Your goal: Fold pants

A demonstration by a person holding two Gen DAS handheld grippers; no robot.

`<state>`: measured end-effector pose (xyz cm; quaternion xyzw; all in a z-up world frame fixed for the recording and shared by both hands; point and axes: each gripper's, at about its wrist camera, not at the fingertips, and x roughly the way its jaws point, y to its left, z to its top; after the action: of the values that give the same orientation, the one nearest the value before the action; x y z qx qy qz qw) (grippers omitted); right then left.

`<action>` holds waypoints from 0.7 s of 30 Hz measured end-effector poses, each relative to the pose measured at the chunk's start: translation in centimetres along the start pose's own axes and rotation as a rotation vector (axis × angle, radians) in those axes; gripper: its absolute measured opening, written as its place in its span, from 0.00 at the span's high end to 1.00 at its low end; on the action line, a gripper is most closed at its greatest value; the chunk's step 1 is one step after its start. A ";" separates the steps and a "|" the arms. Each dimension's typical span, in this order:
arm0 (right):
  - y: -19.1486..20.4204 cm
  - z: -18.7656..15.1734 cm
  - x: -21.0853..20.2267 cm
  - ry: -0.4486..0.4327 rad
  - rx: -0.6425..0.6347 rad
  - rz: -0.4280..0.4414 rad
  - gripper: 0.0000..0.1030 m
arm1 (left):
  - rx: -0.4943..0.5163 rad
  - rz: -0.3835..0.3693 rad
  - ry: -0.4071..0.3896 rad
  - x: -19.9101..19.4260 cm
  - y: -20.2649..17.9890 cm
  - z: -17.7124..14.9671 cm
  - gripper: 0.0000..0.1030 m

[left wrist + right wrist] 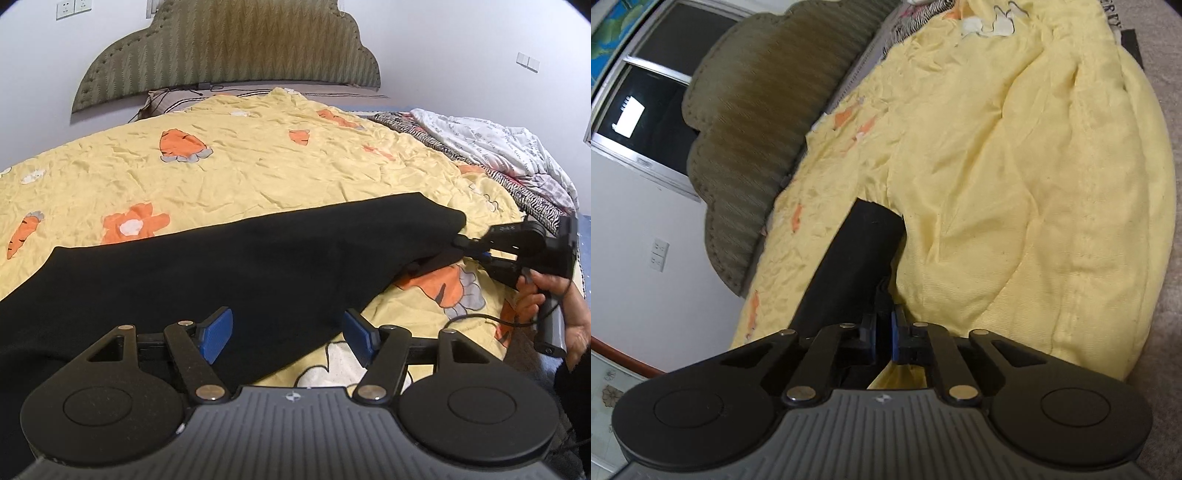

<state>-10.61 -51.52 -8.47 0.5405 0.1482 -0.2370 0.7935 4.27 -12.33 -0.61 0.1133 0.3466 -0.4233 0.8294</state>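
One pants (207,266), two tongs (286,332) (884,334), one quilt (258,162).

Soft, even indoor light fills both views, bright on the yellow quilt (258,166) and casting only faint shadows in its wrinkles, while the black pants (229,266) swallow the light and show almost no detail. Both pictures bow heavily at the edges, with dark corners and the headboard (229,48) curving like an arch. The left view is crisp, but the right view is smeared with motion blur on the headboard (764,122), and the window (646,114) is dark apart from one small white reflection.
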 end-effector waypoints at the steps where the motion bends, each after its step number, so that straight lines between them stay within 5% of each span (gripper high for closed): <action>1: 0.5 0.3 -0.3 -0.024 -0.038 -0.010 0.94 | -0.004 0.002 0.000 0.2 0.0 0.2 0.33; 7: 4.8 4.8 -1.9 -0.162 -0.275 -0.052 0.94 | -0.039 -0.024 -0.021 0.7 0.1 1.6 0.33; 12: 2.3 5.5 1.6 0.030 -0.223 -0.264 0.83 | -0.041 -0.037 0.001 1.4 -0.1 1.4 0.33; 14: 1.7 5.7 0.3 0.007 -0.185 -0.257 0.79 | -0.030 -0.027 0.013 1.6 -0.1 1.1 0.33; 17: 2.4 6.2 -2.6 -0.150 -0.178 -0.315 0.74 | -0.029 -0.013 0.021 1.9 0.1 1.0 0.33; 18: 2.8 6.3 -3.0 -0.173 -0.212 -0.284 0.69 | -0.034 -0.013 0.021 2.0 0.3 1.0 0.33; 21: 2.5 7.5 -1.6 -0.053 -0.156 -0.108 0.25 | -0.060 -0.022 0.021 2.1 0.4 1.1 0.33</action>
<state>-10.74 -57.41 -2.91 0.4618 0.1743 -0.2813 0.8229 6.00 -13.95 -1.25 0.0891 0.3688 -0.4207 0.8241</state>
